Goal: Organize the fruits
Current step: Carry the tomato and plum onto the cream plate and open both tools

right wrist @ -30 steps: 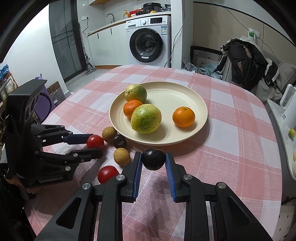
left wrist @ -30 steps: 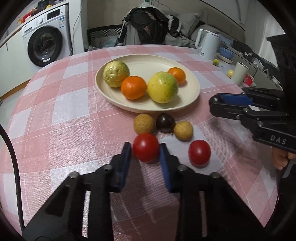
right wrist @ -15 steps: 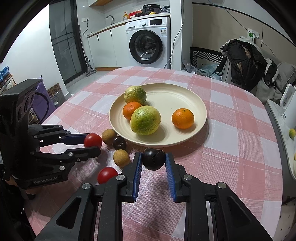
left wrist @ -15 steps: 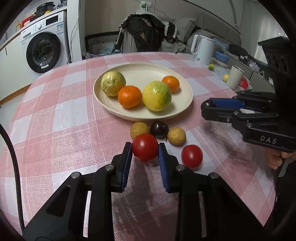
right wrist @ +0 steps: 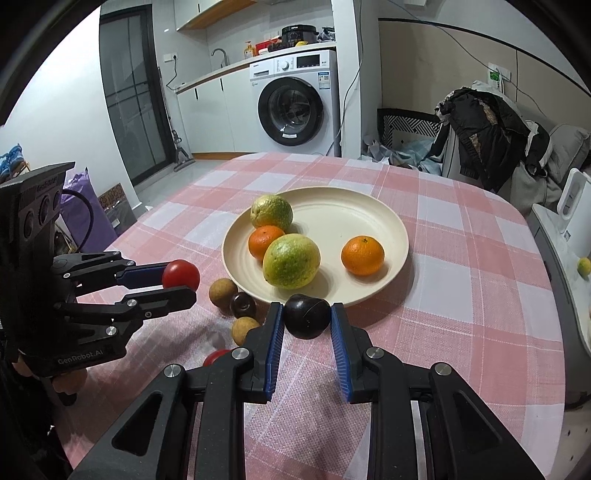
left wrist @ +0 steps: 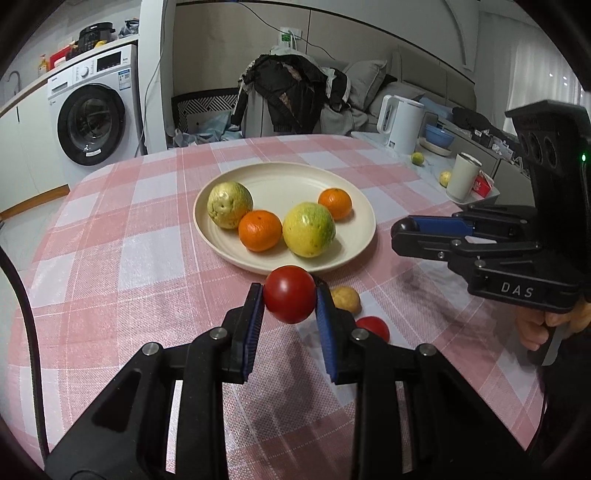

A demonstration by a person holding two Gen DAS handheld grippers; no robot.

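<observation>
This is a lived-in home, an open kitchen and laundry corner running into a sitting area. A washer (right wrist: 293, 107) sits under a counter (right wrist: 221, 72) with a tap (right wrist: 219, 55) and a cooker (right wrist: 299, 33) on top. Beyond the far edge of the surface (right wrist: 461, 258), with its pink checked cloth, clothes (left wrist: 291, 88) are heaped on a chair, cushions (left wrist: 364, 79) rest on a sofa, and a kettle (left wrist: 400, 123) stands on a side ledge.

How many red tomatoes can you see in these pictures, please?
2: one tomato held in the left gripper, another tomato on the tablecloth beside it, partly hidden.
</observation>
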